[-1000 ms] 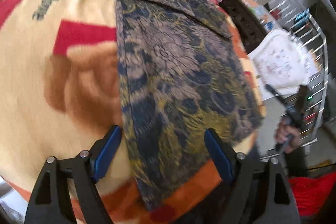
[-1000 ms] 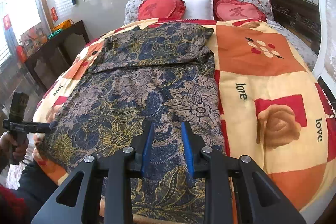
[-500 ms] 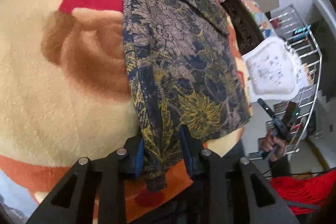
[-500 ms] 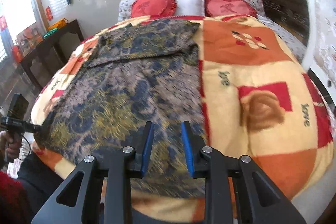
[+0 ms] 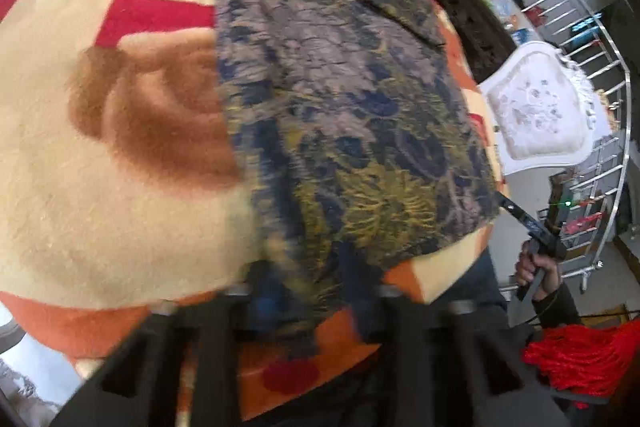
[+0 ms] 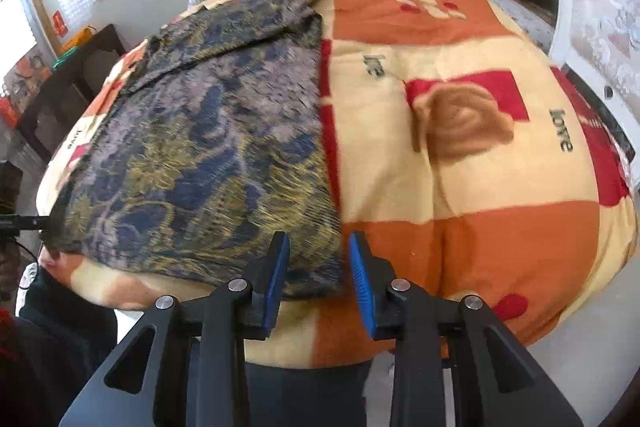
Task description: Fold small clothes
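Step in hand: taking both hem corners of the floral-print garment (image 6: 208,147), which lies flat on the blanket (image 6: 460,187) on the bed. Left gripper (image 5: 308,303) has just clamped down, pinching its near hem corner. Right gripper (image 6: 316,279) has just been opening, jaws spread w/ the other hem corner between them, not yet pinched. Next: right closes on the cloth, then prob. both lift the hem twd the collar.

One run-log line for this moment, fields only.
stage: grasping hem corners | left gripper: shut on patterned garment hem | right gripper: jaws just widened, open at other hem corner | garment: flat on blanket
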Demonstrator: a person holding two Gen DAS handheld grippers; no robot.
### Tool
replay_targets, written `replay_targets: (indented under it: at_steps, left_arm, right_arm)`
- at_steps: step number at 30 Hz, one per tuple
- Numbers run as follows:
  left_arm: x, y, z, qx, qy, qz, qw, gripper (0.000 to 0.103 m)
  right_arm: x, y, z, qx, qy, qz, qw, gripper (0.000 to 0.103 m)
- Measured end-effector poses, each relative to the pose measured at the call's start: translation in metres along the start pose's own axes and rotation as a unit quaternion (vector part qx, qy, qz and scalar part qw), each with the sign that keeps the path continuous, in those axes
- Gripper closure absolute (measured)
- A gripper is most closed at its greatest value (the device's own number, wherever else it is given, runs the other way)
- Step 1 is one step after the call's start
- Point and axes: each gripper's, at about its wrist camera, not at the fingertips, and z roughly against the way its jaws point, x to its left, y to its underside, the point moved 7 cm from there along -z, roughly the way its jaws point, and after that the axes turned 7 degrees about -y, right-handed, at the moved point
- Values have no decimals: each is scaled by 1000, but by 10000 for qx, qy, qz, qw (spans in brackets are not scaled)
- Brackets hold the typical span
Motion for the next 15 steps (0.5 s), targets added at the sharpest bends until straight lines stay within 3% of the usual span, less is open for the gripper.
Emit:
replay_targets:
  at_steps: [5, 6, 8, 11, 15]
  left_arm:
    - [2, -2, 13, -106, -41, 45, 9999, 97]
    - [1, -2, 15, -129, -36, 26, 9999, 97]
    - [-3, -5, 17, -173, -25, -40, 9998, 97]
    - [-5, -6, 6, -53, -91, -48, 9999, 91]
    - [-5, -7, -1, -76, -296, -41, 9995, 94]
  right_arm:
    - [-4, 6, -3, 104, -800, -515, 9954, 62]
    - [-1, 6, -3, 114, -892, -500, 9947, 68]
    - [6, 7, -1, 135, -951, -369, 9947, 74]
    - [5, 8, -4, 127, -908, -368, 9951, 74]
    - [-1, 2, 0, -78, -1008, -643, 9928, 79]
